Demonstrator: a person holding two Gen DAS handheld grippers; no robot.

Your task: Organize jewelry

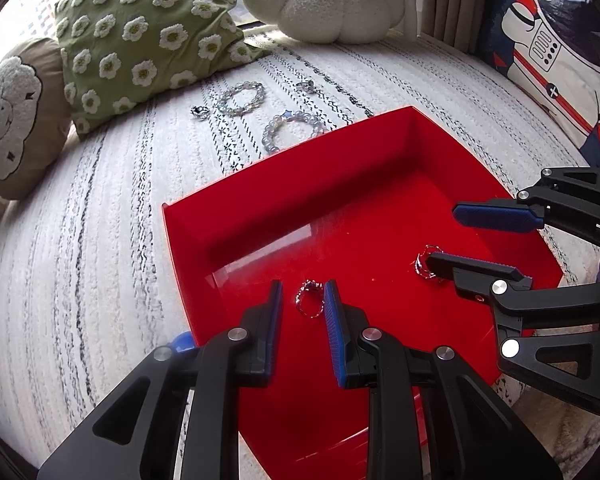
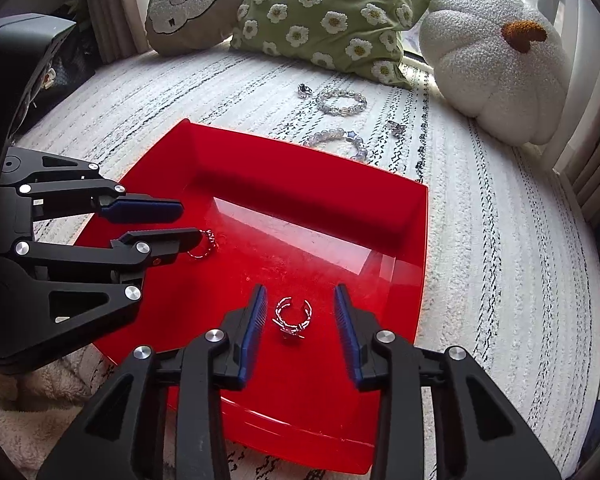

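Observation:
A red square tray (image 1: 284,184) (image 2: 308,160) lies on a white striped rug. Two silver rings lie in it. One ring (image 1: 310,299) (image 2: 204,245) lies between the open fingers of my left gripper (image 1: 303,294) (image 2: 188,222). The other ring (image 2: 293,317) (image 1: 425,263) lies between the open fingers of my right gripper (image 2: 300,300) (image 1: 446,234). Neither gripper holds anything. Beyond the tray on the rug lie two clear bead bracelets (image 1: 242,98) (image 1: 290,130) (image 2: 341,103) (image 2: 340,140) and two small rings (image 1: 199,111) (image 1: 306,85).
A green daisy pillow (image 1: 140,36), a sheep pillow (image 1: 12,120) and a white pumpkin cushion (image 2: 496,56) line the far side of the rug (image 1: 80,240). An astronaut-print cushion (image 1: 552,52) stands at the right. A fluffy beige mat (image 2: 28,392) lies near the tray's front.

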